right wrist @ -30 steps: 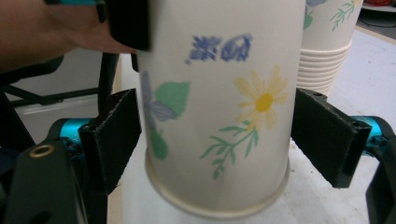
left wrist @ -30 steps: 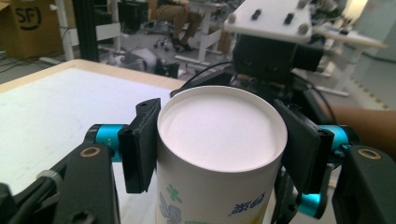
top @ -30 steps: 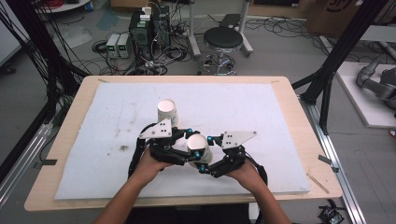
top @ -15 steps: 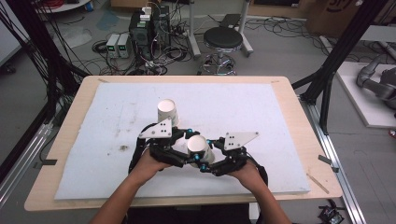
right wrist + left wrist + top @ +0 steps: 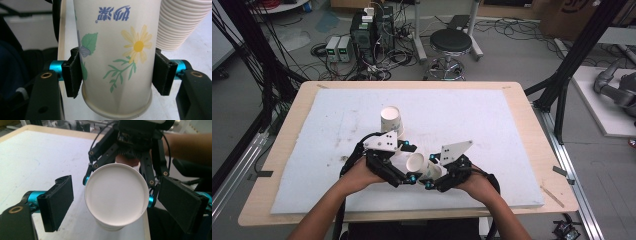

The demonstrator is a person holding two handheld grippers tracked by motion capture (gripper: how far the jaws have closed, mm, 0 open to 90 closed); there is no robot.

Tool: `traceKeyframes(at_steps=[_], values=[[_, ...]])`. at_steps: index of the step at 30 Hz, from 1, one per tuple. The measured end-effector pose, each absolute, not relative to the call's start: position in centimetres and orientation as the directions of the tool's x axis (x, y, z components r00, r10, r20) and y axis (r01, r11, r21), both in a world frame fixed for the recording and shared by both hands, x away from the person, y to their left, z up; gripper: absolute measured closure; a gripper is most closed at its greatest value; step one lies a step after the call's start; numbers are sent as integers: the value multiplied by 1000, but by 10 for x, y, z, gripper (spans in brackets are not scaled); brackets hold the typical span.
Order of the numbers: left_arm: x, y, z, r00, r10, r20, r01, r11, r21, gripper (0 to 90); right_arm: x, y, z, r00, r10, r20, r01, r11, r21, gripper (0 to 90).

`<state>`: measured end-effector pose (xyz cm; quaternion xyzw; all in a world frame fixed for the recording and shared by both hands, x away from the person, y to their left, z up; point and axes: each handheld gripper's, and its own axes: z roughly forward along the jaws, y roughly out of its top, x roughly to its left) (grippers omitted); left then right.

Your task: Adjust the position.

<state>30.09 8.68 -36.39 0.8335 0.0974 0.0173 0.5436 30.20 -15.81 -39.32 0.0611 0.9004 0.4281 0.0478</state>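
A paper cup (image 5: 416, 161) with a flower print lies on its side in the air between my two grippers, near the table's front edge. My right gripper (image 5: 431, 171) is shut on it; in the right gripper view (image 5: 117, 75) both pads press the cup's printed wall (image 5: 117, 37). My left gripper (image 5: 408, 162) faces the cup's round white end (image 5: 116, 195). Its jaws have just been opening and now stand open (image 5: 117, 185), with a gap between each pad and the cup.
An upright stack of nested paper cups (image 5: 390, 120) stands on the white foam mat (image 5: 492, 125) just beyond the left gripper, and its ribbed rims (image 5: 185, 22) show behind the held cup. The wooden table edge (image 5: 532, 100) frames the mat.
The left gripper's jaws have opened off the cup while the right gripper's jaws have closed on it. Both hands have stayed almost in place.
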Motion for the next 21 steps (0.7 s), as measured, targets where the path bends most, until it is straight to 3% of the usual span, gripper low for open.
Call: traceKeyframes(at_steps=[6, 21], values=[[302, 86, -364, 984, 171, -58, 131, -458, 879, 139, 303, -149, -379, -991, 111, -73, 28, 713, 701, 354], [305, 81, -367, 988, 135, -78, 136, -503, 854, 230, 304, -133, -366, -995, 58, -86, 1, 836, 549, 349]])
